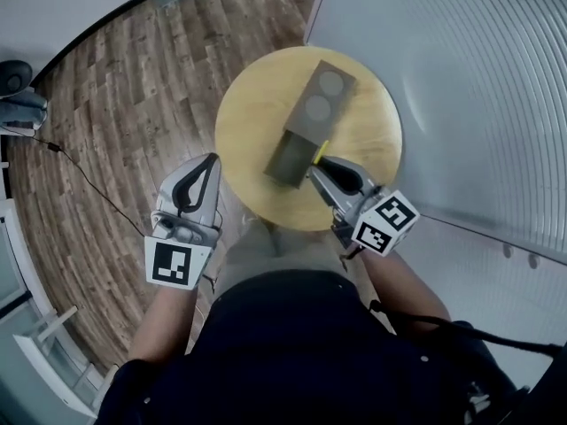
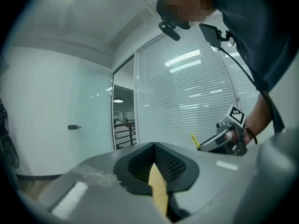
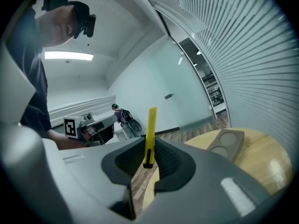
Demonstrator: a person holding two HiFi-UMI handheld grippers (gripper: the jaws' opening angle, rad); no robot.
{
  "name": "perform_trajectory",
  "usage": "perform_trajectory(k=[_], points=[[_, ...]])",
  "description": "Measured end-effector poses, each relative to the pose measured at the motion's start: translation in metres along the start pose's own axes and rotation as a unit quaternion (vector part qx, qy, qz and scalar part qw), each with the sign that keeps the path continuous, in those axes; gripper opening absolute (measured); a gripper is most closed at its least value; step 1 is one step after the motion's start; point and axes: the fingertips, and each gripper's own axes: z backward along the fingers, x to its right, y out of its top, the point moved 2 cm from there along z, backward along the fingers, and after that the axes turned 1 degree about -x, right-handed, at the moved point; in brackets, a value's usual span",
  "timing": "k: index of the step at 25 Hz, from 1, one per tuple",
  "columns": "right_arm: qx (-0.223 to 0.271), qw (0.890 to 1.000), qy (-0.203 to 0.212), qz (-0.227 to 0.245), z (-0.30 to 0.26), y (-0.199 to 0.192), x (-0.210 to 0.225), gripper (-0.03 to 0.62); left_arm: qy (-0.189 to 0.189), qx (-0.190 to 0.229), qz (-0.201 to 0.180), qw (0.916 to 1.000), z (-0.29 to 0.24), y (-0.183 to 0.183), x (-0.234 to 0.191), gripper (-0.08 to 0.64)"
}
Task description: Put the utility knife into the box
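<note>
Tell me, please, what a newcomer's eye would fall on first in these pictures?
The yellow utility knife stands out, clamped upright in the right gripper at the near end of the brown box on the round wooden table. The left gripper hangs beside the table's left edge, its jaws together with nothing between them.

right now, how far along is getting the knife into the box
Done: the utility knife is picked up, clamped in the right tongs. In hand: it is held over the round table at the near end of the box. Left: getting it inside the box and letting go. The left tongs are shut on nothing, beside the table.
</note>
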Motion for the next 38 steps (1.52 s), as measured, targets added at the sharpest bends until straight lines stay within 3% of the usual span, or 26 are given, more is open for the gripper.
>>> perform_trajectory(k=[2,6,11,21,32,38], points=[[-0.013,1.0,-0.009,-0.009,-0.009,-0.016,0.009,0.072,-0.018,-0.014,-0.016,0.9996,-0.012,-0.021,0.003,0.003],[-0.033,0.999,-0.03,-0.015,-0.027,-0.044,0.026,0.072,-0.057,-0.035,0.003,0.9978,-0.029,-0.059,0.009,0.003],[-0.051,0.997,-0.056,-0.027,-0.041,-0.08,0.043,0.072,-0.093,-0.056,-0.011,0.994,-0.045,-0.098,0.014,0.003],[-0.119,0.987,-0.094,-0.049,-0.063,-0.15,0.089,0.072,-0.129,-0.082,0.007,0.9882,-0.087,-0.173,0.019,0.003],[-0.171,0.97,-0.152,-0.082,-0.072,-0.197,0.125,0.074,-0.131,-0.108,0.035,0.9848,-0.085,-0.229,0.014,0.003],[-0.175,0.966,-0.161,-0.103,-0.072,-0.206,0.127,0.077,-0.126,-0.112,0.043,0.9847,-0.08,-0.234,0.012,0.003]])
